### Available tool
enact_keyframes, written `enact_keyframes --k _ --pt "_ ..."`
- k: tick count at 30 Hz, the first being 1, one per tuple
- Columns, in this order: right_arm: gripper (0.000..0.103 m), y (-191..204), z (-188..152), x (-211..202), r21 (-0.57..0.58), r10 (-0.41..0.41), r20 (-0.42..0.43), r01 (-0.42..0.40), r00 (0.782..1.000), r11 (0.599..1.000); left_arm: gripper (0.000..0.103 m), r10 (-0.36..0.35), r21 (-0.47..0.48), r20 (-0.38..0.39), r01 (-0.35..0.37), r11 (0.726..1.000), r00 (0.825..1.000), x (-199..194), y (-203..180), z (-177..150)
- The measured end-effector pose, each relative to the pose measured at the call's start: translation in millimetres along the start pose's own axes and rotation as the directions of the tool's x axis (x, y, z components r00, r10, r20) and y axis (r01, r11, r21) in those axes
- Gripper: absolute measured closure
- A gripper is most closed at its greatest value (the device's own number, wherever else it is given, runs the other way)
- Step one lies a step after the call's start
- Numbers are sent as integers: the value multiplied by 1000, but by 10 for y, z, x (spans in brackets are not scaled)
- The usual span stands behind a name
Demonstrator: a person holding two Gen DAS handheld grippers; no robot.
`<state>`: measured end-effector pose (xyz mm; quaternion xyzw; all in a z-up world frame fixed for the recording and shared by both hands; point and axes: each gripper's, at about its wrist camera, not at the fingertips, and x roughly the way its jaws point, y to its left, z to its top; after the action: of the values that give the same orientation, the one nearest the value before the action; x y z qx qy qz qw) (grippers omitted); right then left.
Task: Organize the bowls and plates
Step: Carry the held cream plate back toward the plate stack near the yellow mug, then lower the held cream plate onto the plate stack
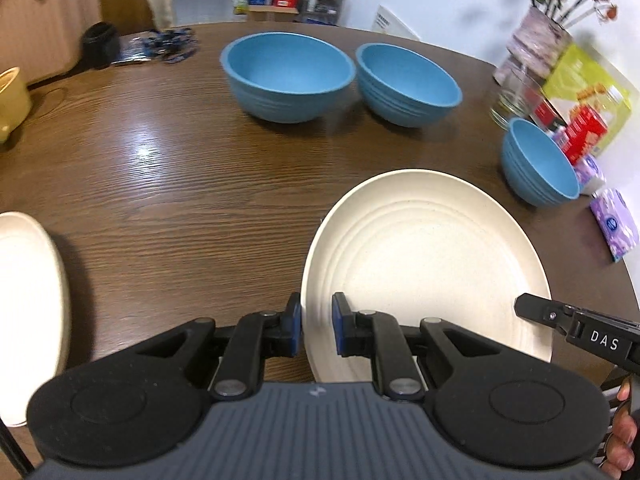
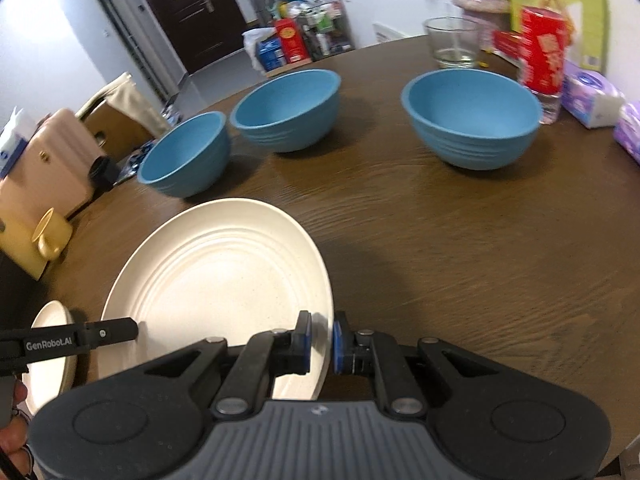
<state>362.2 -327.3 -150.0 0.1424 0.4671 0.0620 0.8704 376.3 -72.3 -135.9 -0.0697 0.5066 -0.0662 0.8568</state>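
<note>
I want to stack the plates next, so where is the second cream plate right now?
The second cream plate lies flat at the left wrist view's left edge, on the wooden table, left of the big cream plate both grippers straddle.

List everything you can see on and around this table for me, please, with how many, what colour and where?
Bowls: 3, blue; two side by side at the far middle, one near the right edge.
Large plate: 1, cream, near middle, gripped at opposite rims.
Second plate: 1, cream, near left edge.
Table: 1, dark brown wood.
Mug: 1, yellow, left side.
Glass: 1, clear, far right.
Bottle: 1, red label, right.
Tissue packs: purple and white, right edge.
Vase of flowers: 1, pinkish, far right.
Left gripper: black, blue pads, on the plate's left rim.
Right gripper: same, on the right rim.
</note>
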Motion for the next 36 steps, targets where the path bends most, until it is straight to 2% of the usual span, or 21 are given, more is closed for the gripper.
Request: enact_keyframes --k 20,30,36 --pt "93 1221 -146 4 -131 96 -16 -97 995 987 87 77 -138 75 -66 988 994 -636 1122 -190" --pt "93 1859 -203 34 -212 151 -24 -153 988 965 87 130 -208 113 -105 973 985 -969 1663 -346" --pt "93 2216 -220 136 -276 184 -52 -191 982 942 87 170 -276 127 -130 953 977 -1093 1983 -412"
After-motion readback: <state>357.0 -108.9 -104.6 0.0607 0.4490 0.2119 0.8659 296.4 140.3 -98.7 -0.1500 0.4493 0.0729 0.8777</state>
